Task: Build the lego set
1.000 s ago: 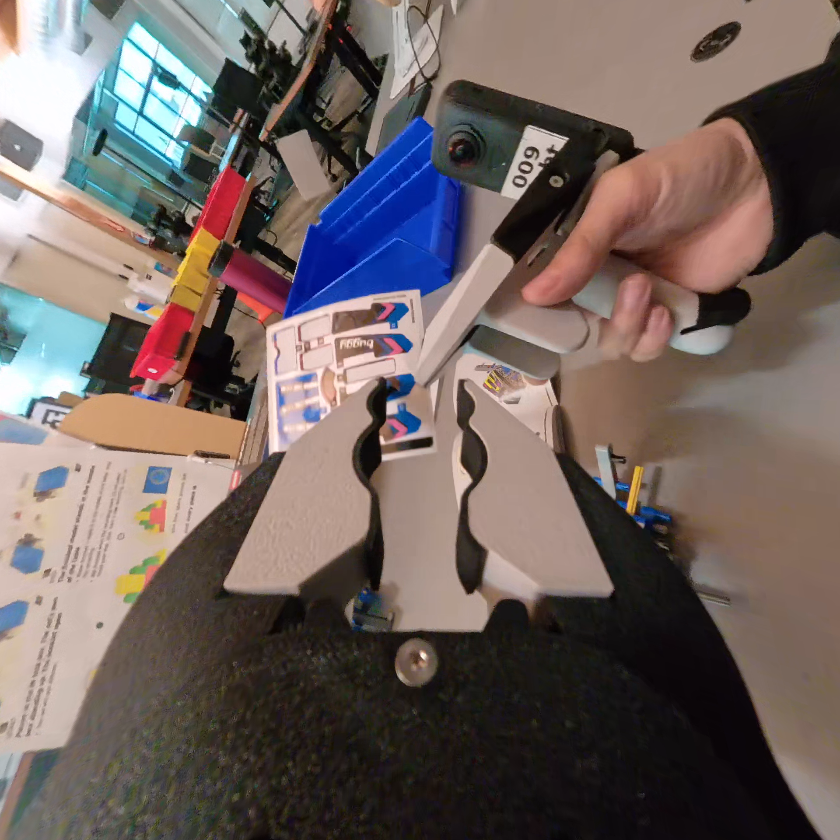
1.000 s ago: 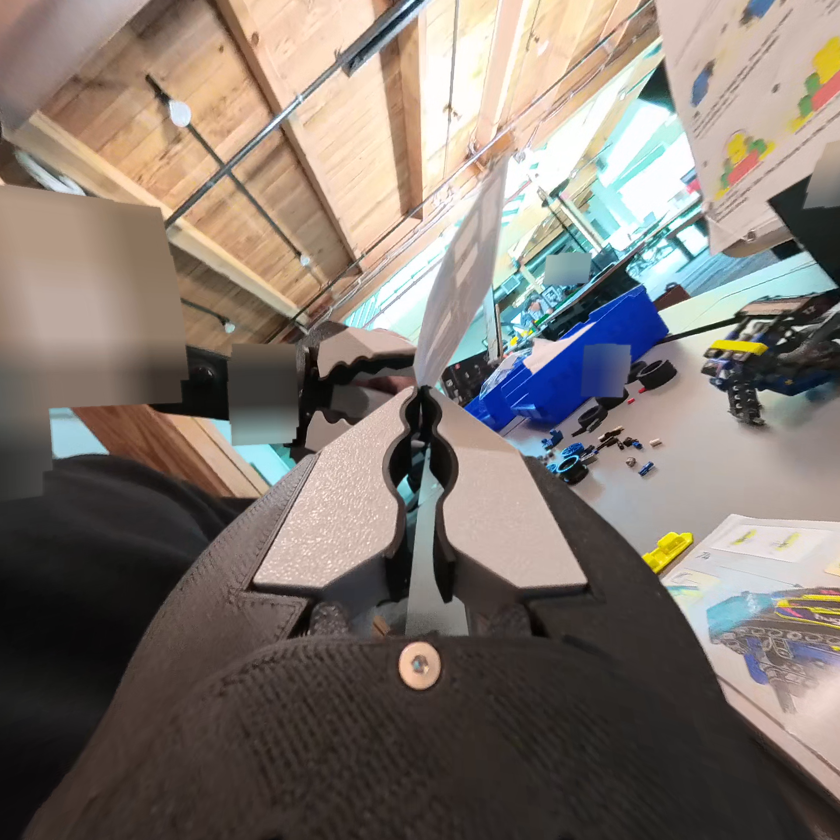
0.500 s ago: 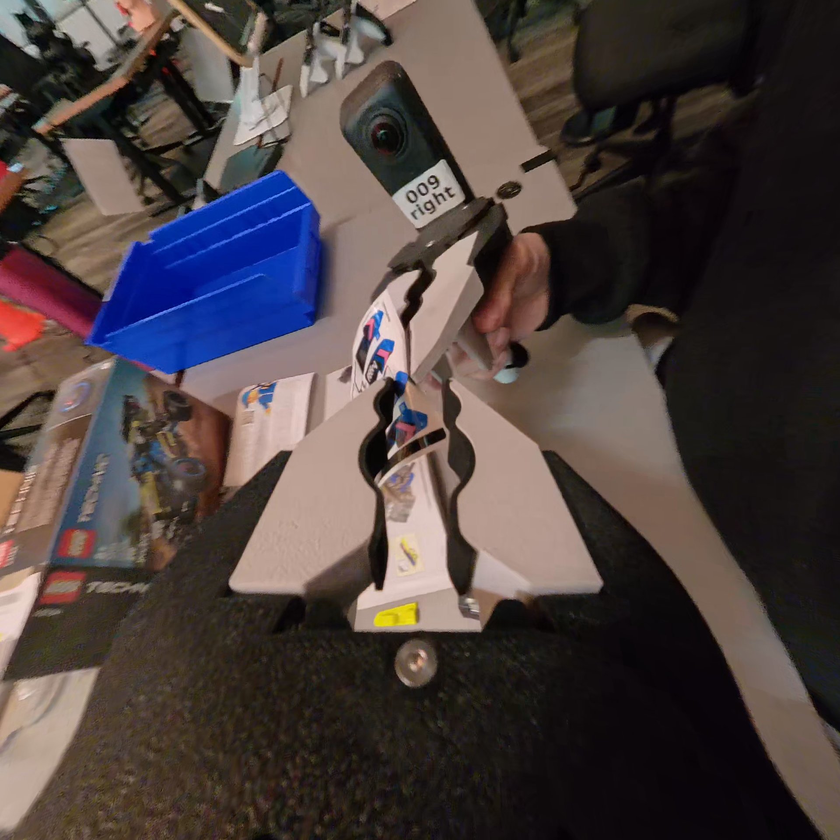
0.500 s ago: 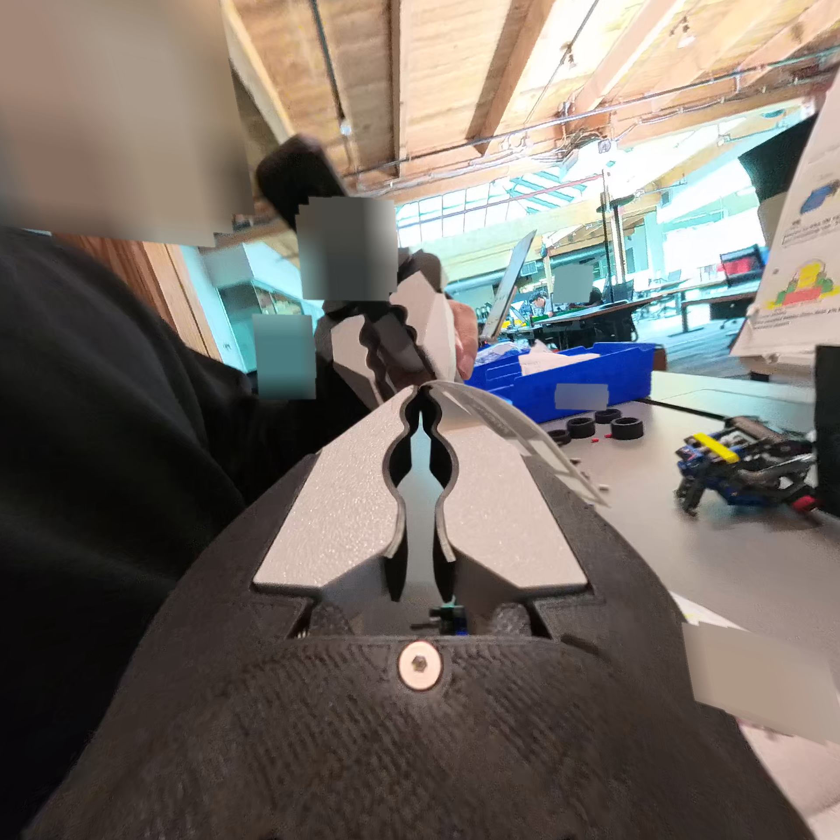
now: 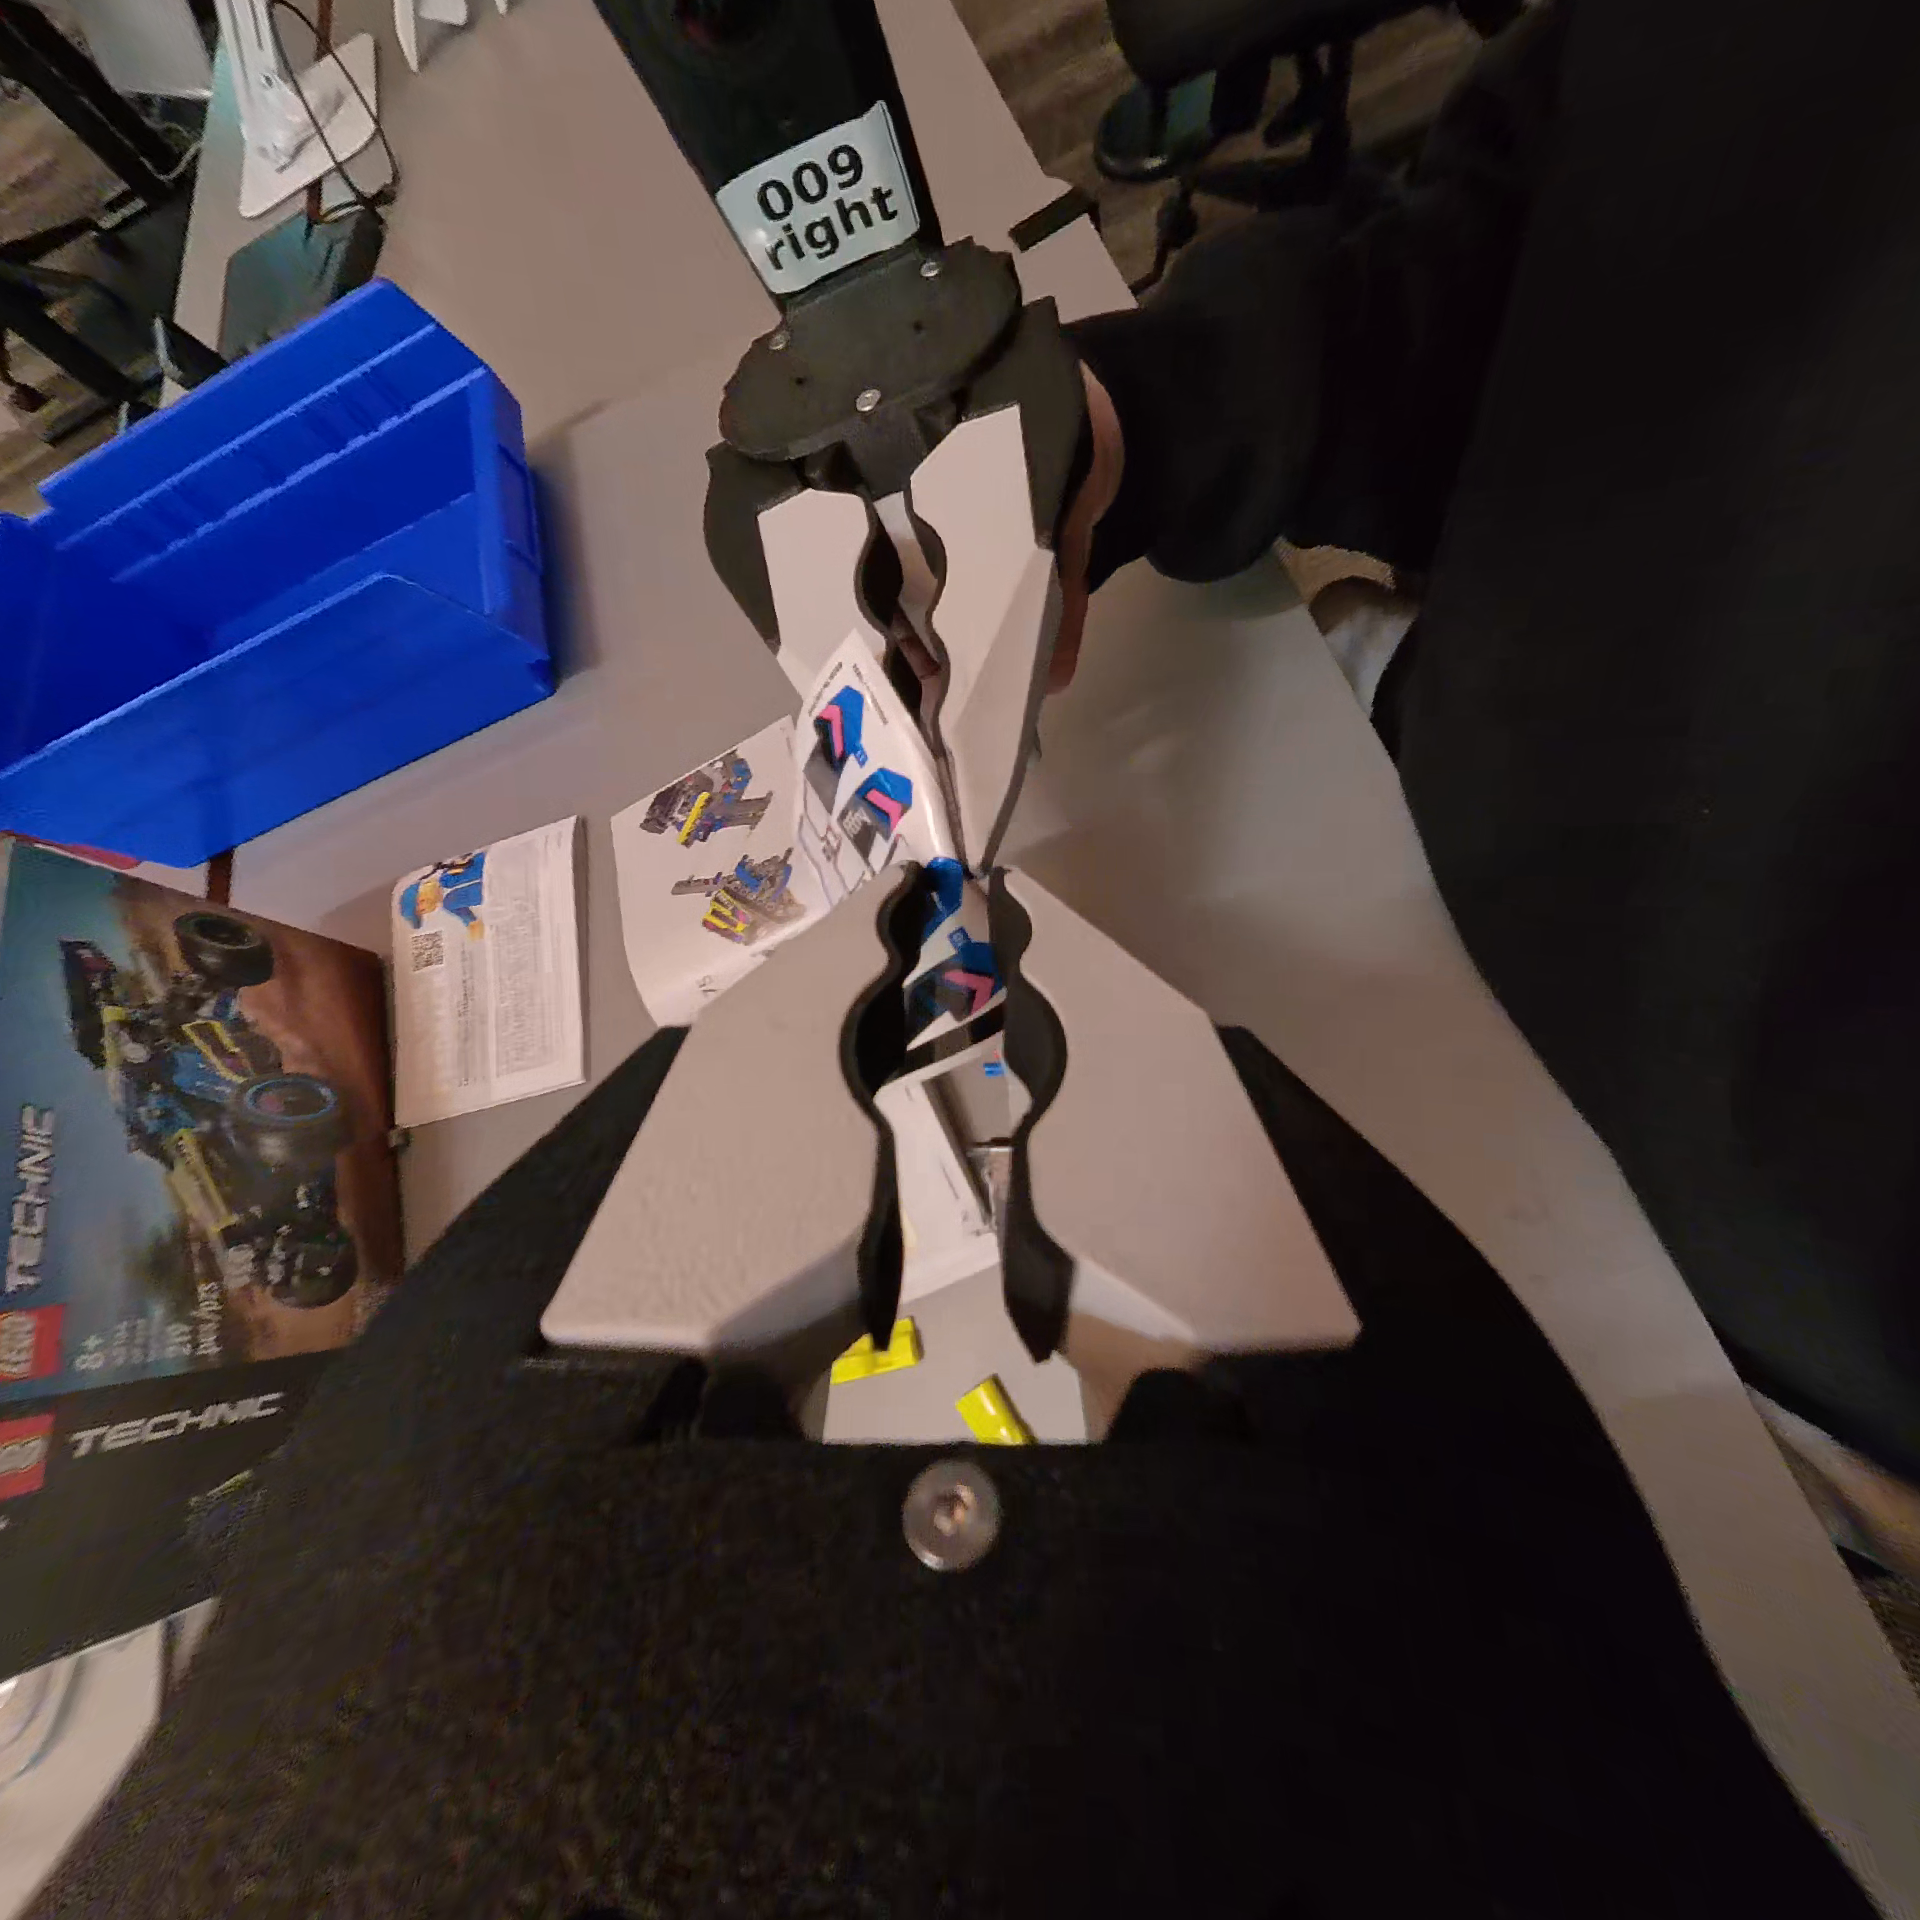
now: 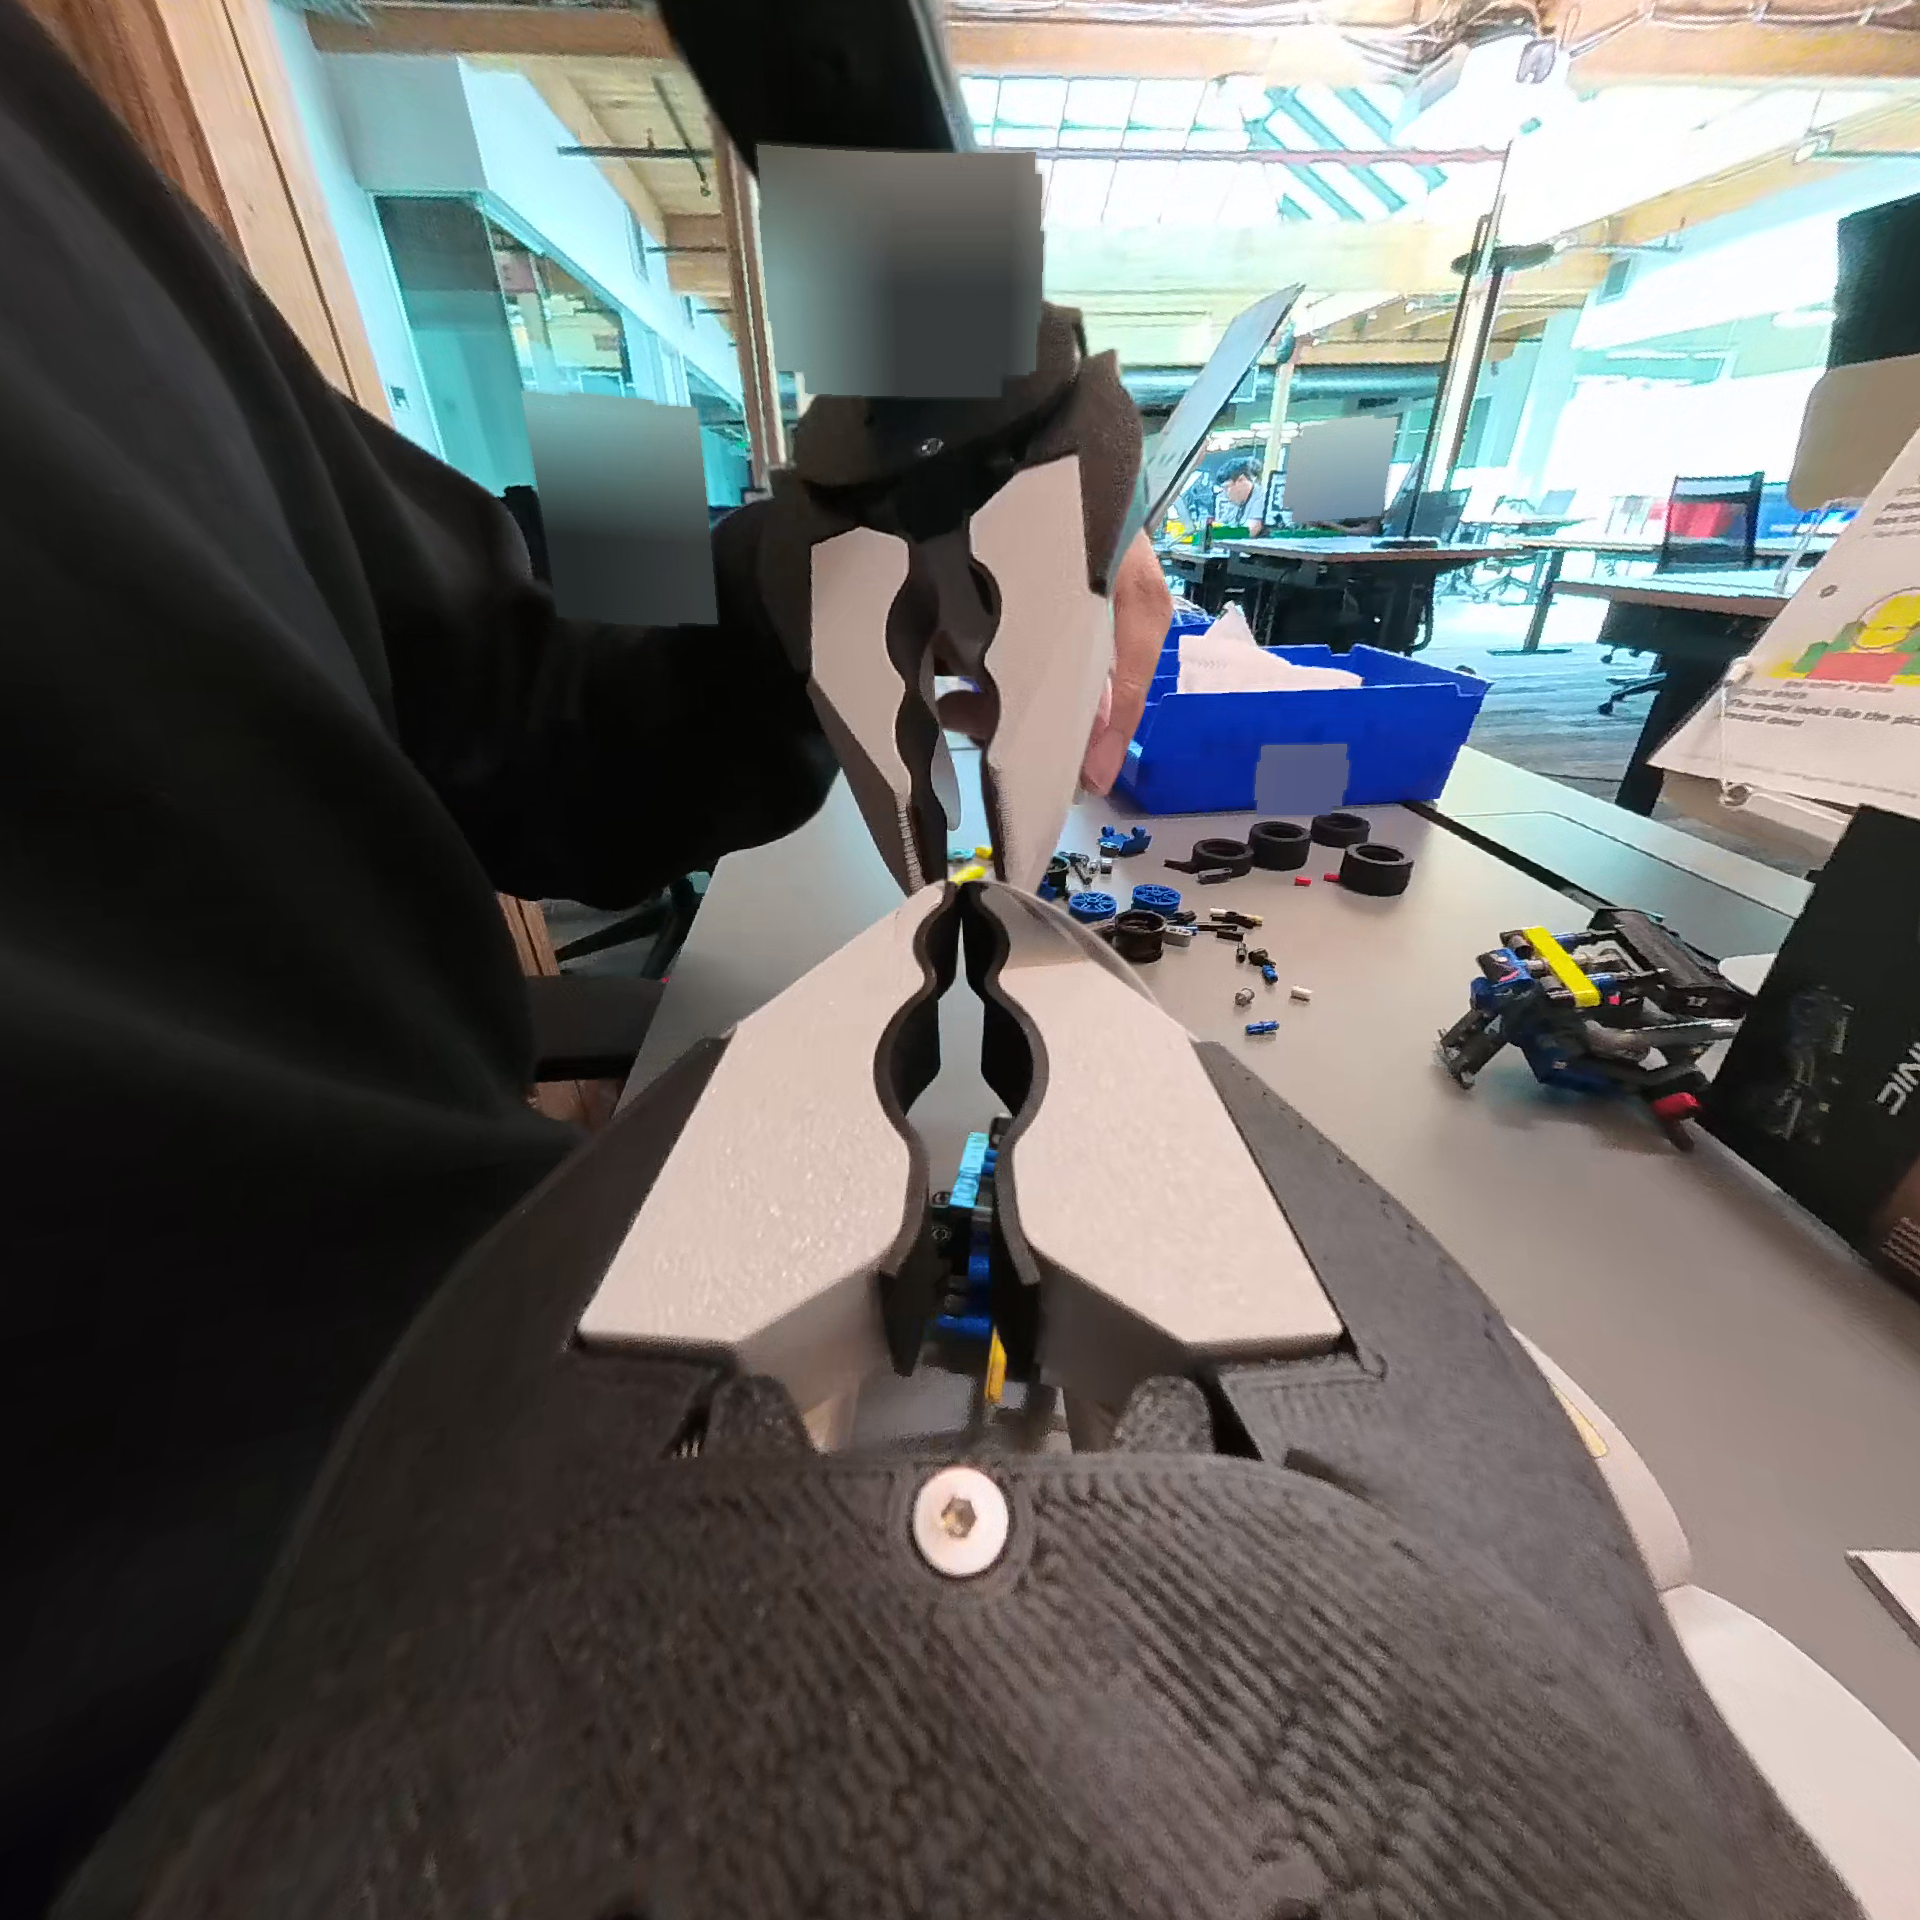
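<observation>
My two grippers meet tip to tip above the grey table point(image 5: 1195, 790). My right gripper point(image 6: 956, 902) is shut on the edge of a white sticker sheet point(image 6: 1091, 940), which curves off to its right. In the left wrist view the right gripper point(image 5: 971, 854) pinches that sheet point(image 5: 862, 790), which has blue, pink and black stickers on it. The sheet curls down between the fingers of my left gripper point(image 5: 953, 883). Those fingers stand a little apart and do not press on it. The right wrist view shows the left gripper point(image 6: 961, 873) with table visible through its gap.
A blue bin point(image 5: 260, 623), an open instruction booklet point(image 5: 707, 862), a leaflet point(image 5: 488, 987) and a toy-set box point(image 5: 187, 1091) lie on the table. Black tyres point(image 6: 1299, 842), loose small parts point(image 6: 1195, 925) and a part-built blue vehicle point(image 6: 1579, 1008) lie to the right. A person in black is close by. The grippers are tip to tip, or close to it.
Both grippers have swung round and down towards the table, still tip to tip. The sticker sheet stays pinched in the right gripper and now bends over, curling between the left fingers.
</observation>
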Tool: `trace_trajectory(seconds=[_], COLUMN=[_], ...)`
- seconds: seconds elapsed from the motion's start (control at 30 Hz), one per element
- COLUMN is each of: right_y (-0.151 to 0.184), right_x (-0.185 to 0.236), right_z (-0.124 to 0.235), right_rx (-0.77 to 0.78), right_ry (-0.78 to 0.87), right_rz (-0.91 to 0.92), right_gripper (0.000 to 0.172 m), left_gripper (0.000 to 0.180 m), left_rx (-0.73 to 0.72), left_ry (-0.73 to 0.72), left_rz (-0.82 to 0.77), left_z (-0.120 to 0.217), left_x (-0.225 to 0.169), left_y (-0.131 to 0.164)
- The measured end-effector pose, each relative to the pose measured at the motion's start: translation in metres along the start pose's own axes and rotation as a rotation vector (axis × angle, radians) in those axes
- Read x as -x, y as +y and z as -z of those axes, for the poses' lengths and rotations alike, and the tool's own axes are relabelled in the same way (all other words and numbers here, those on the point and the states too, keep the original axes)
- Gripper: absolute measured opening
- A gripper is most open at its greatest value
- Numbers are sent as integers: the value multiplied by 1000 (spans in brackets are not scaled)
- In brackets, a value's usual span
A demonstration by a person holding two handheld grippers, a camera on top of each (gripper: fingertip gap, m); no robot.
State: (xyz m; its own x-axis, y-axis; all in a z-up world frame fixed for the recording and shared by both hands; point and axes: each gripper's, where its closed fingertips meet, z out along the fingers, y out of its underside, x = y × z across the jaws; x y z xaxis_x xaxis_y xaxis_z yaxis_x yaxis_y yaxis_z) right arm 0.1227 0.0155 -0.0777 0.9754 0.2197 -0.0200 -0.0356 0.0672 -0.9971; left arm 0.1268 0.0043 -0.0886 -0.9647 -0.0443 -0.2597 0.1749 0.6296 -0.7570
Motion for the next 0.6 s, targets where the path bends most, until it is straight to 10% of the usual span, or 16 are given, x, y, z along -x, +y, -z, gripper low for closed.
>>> trace_trajectory(seconds=[0.6], right_y=[-13], right_x=[18], right_z=[4], right_rx=[-151], right_ry=[-157], right_rz=[-145], right_gripper=[0], left_gripper=[6], left_rx=[-382], left_ry=[259], left_rz=[311], left_z=[8], left_x=[-13], left_y=[-19])
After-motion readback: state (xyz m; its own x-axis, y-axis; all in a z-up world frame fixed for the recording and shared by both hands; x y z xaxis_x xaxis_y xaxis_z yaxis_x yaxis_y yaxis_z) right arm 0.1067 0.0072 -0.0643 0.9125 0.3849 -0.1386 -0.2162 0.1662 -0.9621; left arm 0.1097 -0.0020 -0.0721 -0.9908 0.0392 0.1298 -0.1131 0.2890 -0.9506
